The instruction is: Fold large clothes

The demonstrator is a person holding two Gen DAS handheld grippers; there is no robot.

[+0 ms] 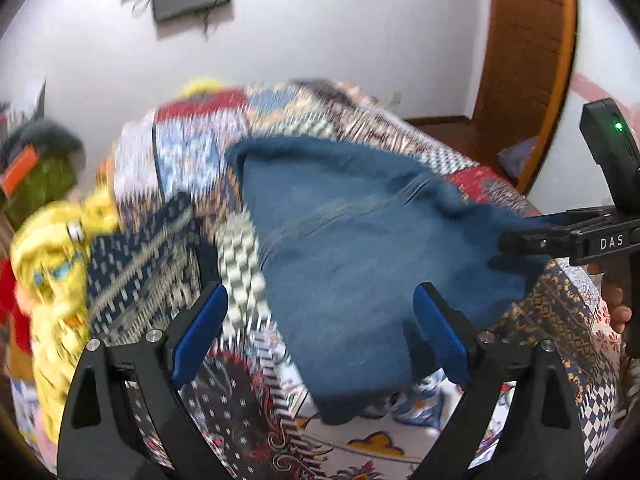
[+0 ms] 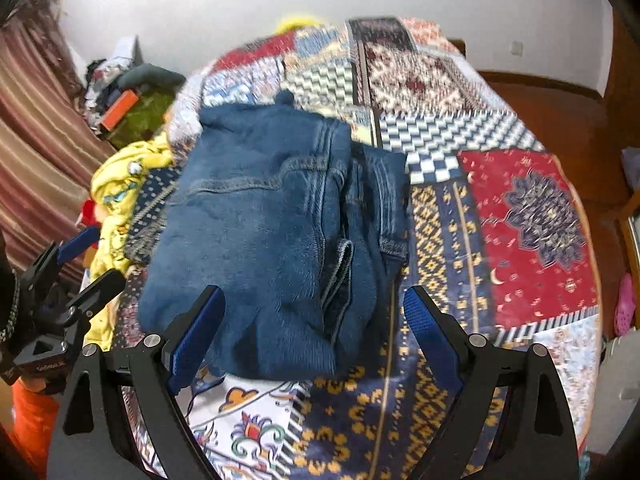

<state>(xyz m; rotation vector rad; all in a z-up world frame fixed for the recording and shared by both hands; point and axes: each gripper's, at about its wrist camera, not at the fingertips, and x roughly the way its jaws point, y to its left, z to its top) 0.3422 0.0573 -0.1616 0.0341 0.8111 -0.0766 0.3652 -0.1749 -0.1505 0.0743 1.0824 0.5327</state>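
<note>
A folded blue denim garment with a fleecy lining lies on a bed under a patchwork quilt. My left gripper hangs open over the garment's near left part, with nothing between its blue pads. It also shows at the left edge of the right wrist view as the left gripper, beside the bed. My right gripper stands open above the garment's near edge, holding nothing. The left wrist view shows the right gripper at the garment's right corner, in a person's hand.
A crumpled yellow printed garment lies at the bed's left edge. Beyond it are a green bag with an orange box and a striped curtain. A wooden door and wooden floor lie to the right.
</note>
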